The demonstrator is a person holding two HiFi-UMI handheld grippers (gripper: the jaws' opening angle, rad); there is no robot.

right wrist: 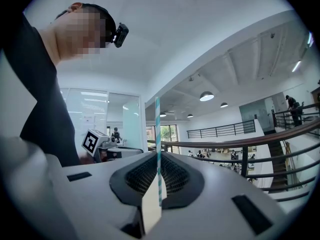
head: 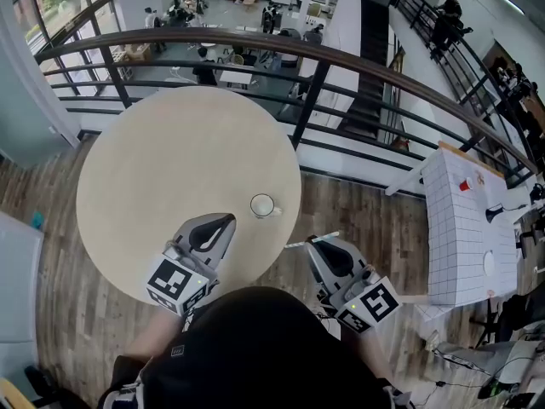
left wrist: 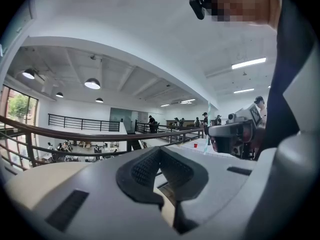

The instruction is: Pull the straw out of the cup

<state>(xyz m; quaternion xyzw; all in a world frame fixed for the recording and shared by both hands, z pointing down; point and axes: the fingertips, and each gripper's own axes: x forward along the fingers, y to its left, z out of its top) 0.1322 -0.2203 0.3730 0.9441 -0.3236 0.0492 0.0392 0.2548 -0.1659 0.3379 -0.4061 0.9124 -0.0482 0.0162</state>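
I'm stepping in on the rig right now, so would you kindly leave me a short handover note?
Left gripper: shut, empty, over the table near the cup.
Right gripper: shut on the straw, held beyond the table's edge.
Done: the straw is out of the cup; the cup stands upright on the table.
Remaining: probably just putting the straw down.
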